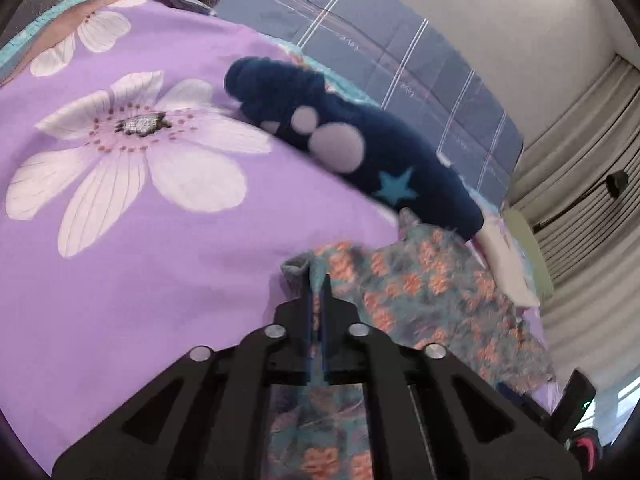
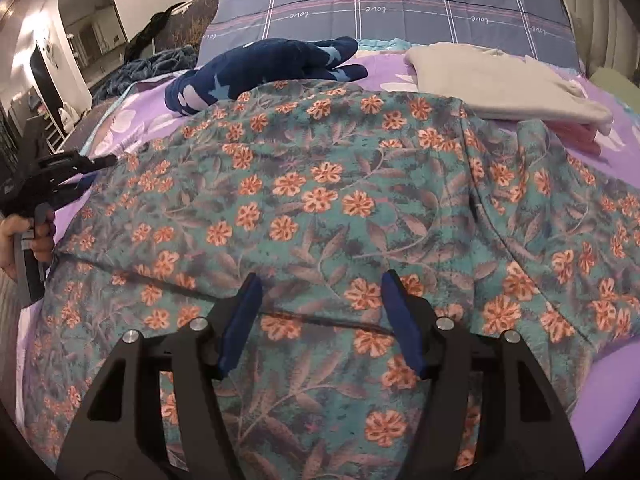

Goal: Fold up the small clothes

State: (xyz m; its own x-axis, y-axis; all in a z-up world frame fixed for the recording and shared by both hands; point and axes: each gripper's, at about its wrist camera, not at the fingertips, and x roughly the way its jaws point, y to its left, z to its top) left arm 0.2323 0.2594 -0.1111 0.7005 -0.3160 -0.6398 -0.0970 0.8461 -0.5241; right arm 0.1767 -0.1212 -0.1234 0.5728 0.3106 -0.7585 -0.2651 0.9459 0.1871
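A: Where's the floral garment (image 2: 320, 208) rn?

B: Spread over the purple flower bedsheet (image 1: 168, 248), teal cloth w/ orange blossoms. It's my landmark for everything else.

A: Left gripper (image 1: 319, 280)?

B: Clamped on the floral garment's edge. Fingers pressed together w/ a ridge of the cloth pinched between them, corner lifted a bit off the sheet. From the right wrist cam the same tool sits at the garment's left edge, a hand (image 2: 24, 236) on its handle.

A: Right gripper (image 2: 318, 284)?

B: Spread wide, blue pads (image 2: 240, 320) well apart, nothing between them. It hovers over the near part of the floral garment; can't tell if the tips touch the cloth.

A: What else is nearby?

B: Navy garment (image 2: 264, 68) w/ pale stars and dots, bunched up just beyond the floral garment's far-left edge, seems to touch it. Cream folded cloth (image 2: 500, 80) beyond the far-right corner, overlapped by the floral edge there. Something pink (image 2: 580, 136) pokes out under the cream one, can't tell what. Grey plaid pillow (image 2: 400, 4) further back behind both, against the wall. Dark blue blanket (image 2: 136, 68) heaped off to the far left
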